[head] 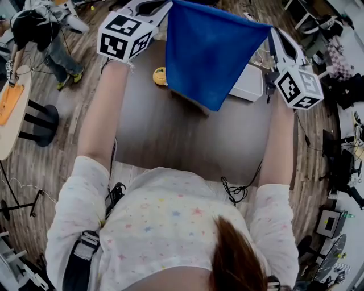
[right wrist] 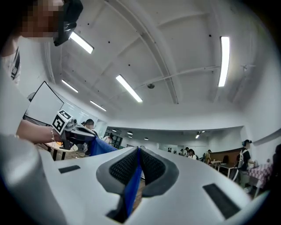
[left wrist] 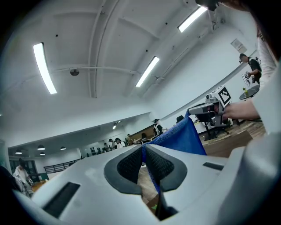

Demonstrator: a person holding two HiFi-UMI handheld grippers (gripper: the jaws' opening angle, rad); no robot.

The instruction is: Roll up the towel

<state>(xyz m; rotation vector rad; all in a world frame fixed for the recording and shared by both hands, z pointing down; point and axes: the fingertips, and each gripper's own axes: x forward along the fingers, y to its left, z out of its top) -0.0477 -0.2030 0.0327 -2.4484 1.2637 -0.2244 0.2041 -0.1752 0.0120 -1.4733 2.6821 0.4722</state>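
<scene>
A blue towel [head: 210, 51] hangs in the air above the dark table [head: 170, 136], stretched between my two grippers and sagging to a point in the middle. My left gripper [head: 165, 8] holds its upper left corner; in the left gripper view the jaws are shut on the blue towel [left wrist: 175, 138], with the cloth pinched between the black pads [left wrist: 160, 165]. My right gripper [head: 272, 29] holds the upper right corner. In the right gripper view a blue strip of towel [right wrist: 131, 184] runs between its shut pads [right wrist: 151, 167].
A small yellow object [head: 160, 75] and a white box [head: 250, 84] lie on the table behind the towel. A black cable [head: 236, 190] lies at the table's near edge. A round table [head: 11, 108] and a standing person [head: 51, 45] are at the left.
</scene>
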